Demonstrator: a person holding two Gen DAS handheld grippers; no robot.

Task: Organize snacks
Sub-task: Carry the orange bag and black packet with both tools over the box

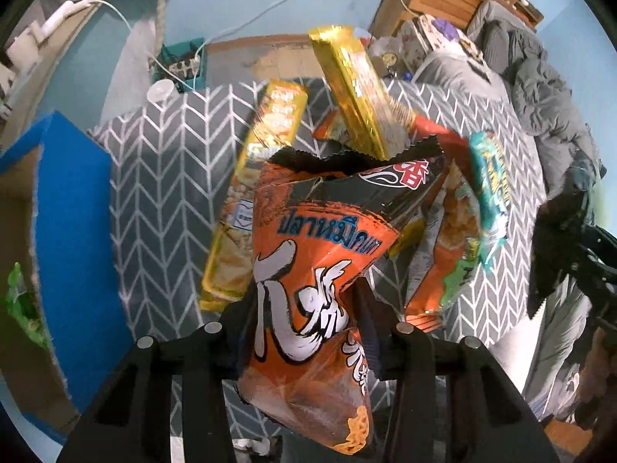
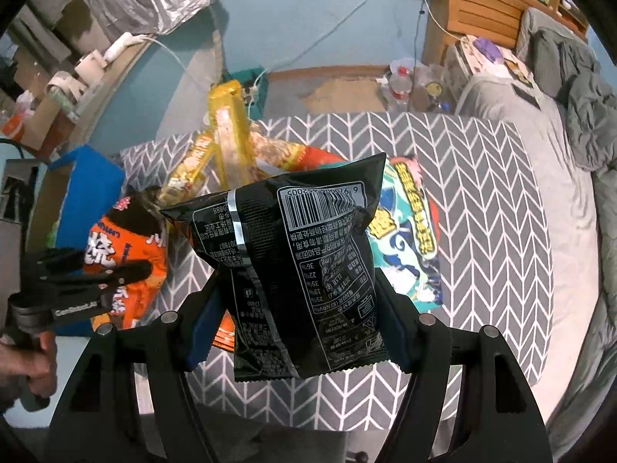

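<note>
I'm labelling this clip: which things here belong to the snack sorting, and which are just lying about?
Job: orange squid-snack bag; black foil snack bag; long gold packets; teal snack bag; blue-edged cardboard box.
Lying about: white power strip; grey duvet; plastic bottles.

A grey chevron-patterned cloth (image 2: 482,208) spreads beneath and ahead of the fingers; a blue box (image 1: 73,208) with a cardboard interior sits off to their left; far ahead, a white cable (image 2: 308,46) trails over the blue floor; a wooden headboard (image 2: 486,11) and rumpled grey bedding (image 2: 578,88) lie ahead to the right.
</note>
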